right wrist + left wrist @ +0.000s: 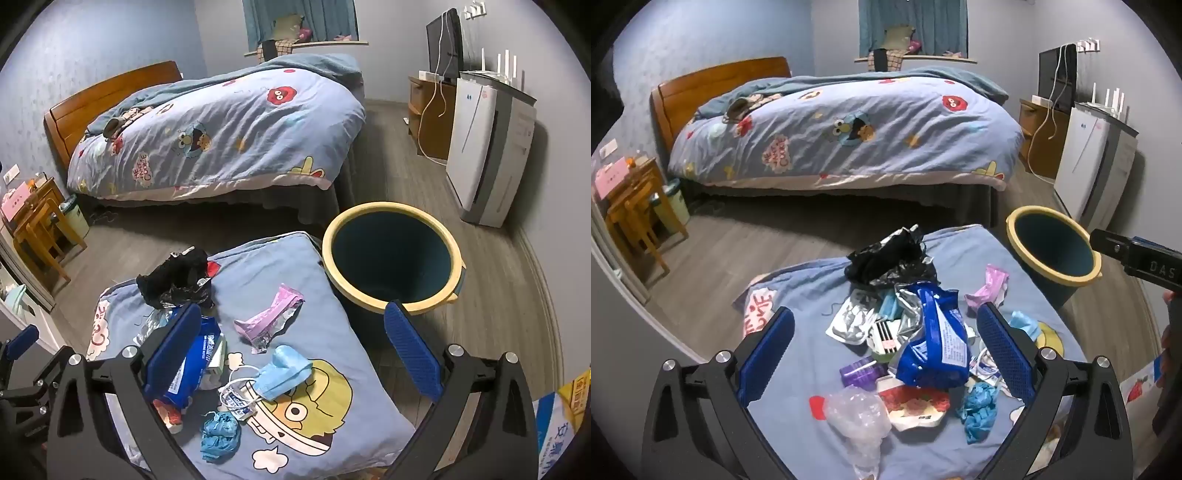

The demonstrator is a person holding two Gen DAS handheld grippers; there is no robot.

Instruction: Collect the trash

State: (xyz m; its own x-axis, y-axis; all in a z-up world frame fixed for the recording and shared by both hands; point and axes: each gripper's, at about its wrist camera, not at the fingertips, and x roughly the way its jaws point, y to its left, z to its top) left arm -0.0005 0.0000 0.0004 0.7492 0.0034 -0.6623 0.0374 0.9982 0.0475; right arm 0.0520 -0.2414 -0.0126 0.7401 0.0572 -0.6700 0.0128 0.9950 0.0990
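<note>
Trash lies piled on a blue cartoon-print cushion [812, 291]: a blue wipes pack [938, 347], a black plastic bag [886, 258], a pink wrapper [988, 288], a clear crumpled bag [857, 413], a crumpled blue glove [977, 410]. My left gripper [886, 347] is open and empty, hovering over the pile with the blue pack between its fingers. My right gripper [295, 350] is open and empty above the cushion [332, 424], over a blue face mask [284, 373] and the pink wrapper [269, 317]. The teal bin with yellow rim [391, 258] stands on the floor beside the cushion, open and empty; it also shows in the left wrist view [1054, 251].
A bed [849, 136] with a blue cartoon quilt stands behind. A white appliance [487, 147] and a wooden cabinet [428, 114] stand at the right wall. Wooden stools [635, 206] and a small green bin [672, 203] stand at the left. Grey wood floor surrounds the cushion.
</note>
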